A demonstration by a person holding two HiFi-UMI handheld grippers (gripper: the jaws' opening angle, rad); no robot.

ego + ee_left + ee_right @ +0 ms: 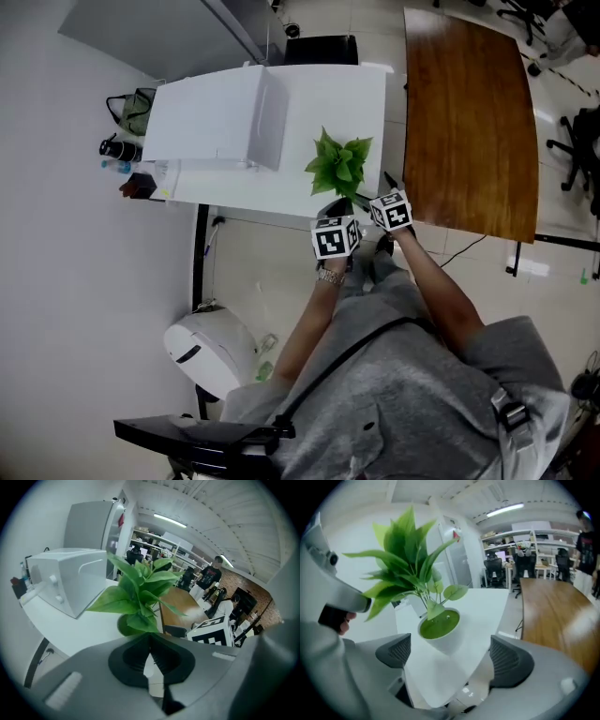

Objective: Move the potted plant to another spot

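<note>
Facing potted plant: right gripper gaping, empty (left gripper seemingly shut).

Both forearms are stretched toward 12 o'clock, converging. The left gripper is held with jaws together, empty. The right gripper, at its 2 o'clock, is held wide open, pitched downward.

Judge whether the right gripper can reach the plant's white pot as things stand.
Probably yes: the right gripper stands with jaws wide apart, and the white pot sits just ahead on the table, nothing between them.
</note>
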